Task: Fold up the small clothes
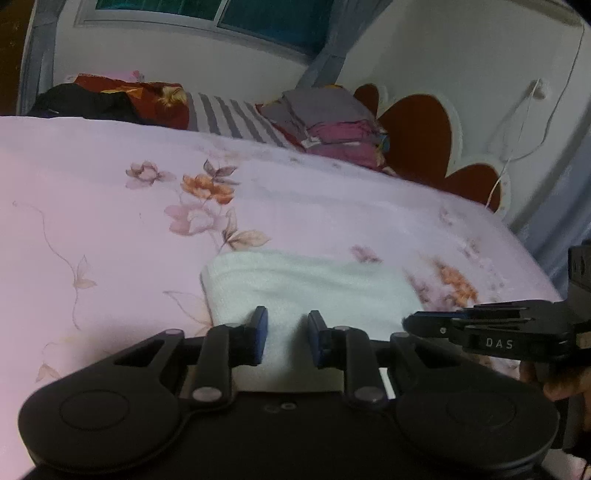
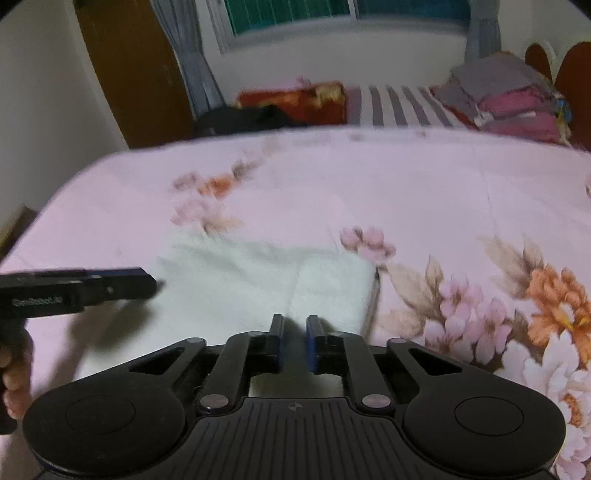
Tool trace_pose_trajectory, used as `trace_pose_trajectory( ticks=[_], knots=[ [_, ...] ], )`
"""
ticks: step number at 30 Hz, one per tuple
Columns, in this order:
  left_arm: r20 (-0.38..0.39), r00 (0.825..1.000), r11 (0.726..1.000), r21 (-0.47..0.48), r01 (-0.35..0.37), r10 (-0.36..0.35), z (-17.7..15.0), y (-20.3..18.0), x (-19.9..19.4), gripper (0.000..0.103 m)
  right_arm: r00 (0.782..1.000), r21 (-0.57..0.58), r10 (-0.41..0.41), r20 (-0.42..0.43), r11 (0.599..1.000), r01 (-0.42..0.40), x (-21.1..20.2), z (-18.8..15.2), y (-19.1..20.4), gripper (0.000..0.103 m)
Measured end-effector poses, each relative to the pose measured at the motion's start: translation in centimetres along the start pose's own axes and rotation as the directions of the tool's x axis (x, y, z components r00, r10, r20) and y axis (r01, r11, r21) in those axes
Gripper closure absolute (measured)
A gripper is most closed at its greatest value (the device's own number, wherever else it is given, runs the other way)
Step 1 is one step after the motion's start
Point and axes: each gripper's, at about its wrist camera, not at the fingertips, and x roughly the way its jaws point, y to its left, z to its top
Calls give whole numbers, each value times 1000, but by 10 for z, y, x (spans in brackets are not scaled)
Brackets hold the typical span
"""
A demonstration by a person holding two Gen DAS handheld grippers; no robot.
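White walls, curtained window, brown door behind floral bed

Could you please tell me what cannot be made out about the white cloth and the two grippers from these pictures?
- White cloth: near edge hidden behind the left gripper body in the left wrist view, and behind the right gripper body in the right wrist view.
- Grip: whether either gripper's pads pinch the cloth cannot be told.
- Garment type: blurred in the right wrist view, so unclear.

a home bedroom — floral bedsheet, headboard, curtained window, folded clothes.
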Motion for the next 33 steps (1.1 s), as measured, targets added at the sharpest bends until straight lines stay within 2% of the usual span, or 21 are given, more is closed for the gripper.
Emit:
trace_pose_trajectory(
  ticks=[3,6,8,9,11,13,16,17,18,23,25,27,29,30,31,33],
  knots=[
    [2,1000,1000,15,-10,10,-5,0,5,82,998,-23,-54,-10,998,54,12,-4,-3,94],
    [0,1000,1000,20,-9,9,-5,0,4,82,998,-28,-65,-18,997,65,12,-5,-5,94],
    [1,1000,1000,18,-7,7,-2,-2,-6,86,997,-45,-78,-21,996,76,7,-4,-2,93],
    [31,999,999,30,19,-20,-2,-6,-20,87,997,-47,-82,-7,996,81,-2,-3,2,93],
    [77,996,998,40,47,-50,-6,-14,-44,90,998,-61,-42,40,997,45,-19,-4,9,93],
    [77,993,995,45,83,-87,-17,-19,-56,90,999,-81,5,42,997,-2,-31,-10,18,93],
    [1,997,996,49,72,-73,-37,-25,-47,91,1000,-134,11,-7,991,-12,-30,-27,30,93],
    [-31,997,997,42,66,-65,-44,-26,-38,100,999,-154,-28,-23,988,24,-24,-33,32,94],
    [-42,996,997,31,77,-76,-50,-25,-31,100,998,-160,-57,-28,986,51,-18,-37,30,94],
    [15,996,992,-85,90,-89,-59,-15,-30,98,998,-152,-62,-7,987,60,-12,-40,28,94],
    [40,996,991,-103,83,-79,-61,-19,-45,101,998,-162,-60,-2,985,59,-15,-43,28,94],
    [74,994,992,-96,83,-76,-66,-25,-66,97,999,-135,-28,24,990,31,-34,-45,27,94],
    [57,997,995,-92,50,-45,-74,-27,-70,100,1000,-130,18,22,991,-15,-48,-53,28,94],
    [24,999,993,-109,45,-43,-78,-26,-63,99,1000,-136,31,0,990,-31,-50,-57,30,94],
    [-7,999,990,-134,45,-46,-83,-24,-54,101,999,-149,30,-22,988,-32,-47,-65,32,94],
    [0,999,980,-191,51,-52,-87,-20,-47,100,999,-145,4,-50,989,-12,-35,-76,31,94]
  ],
)
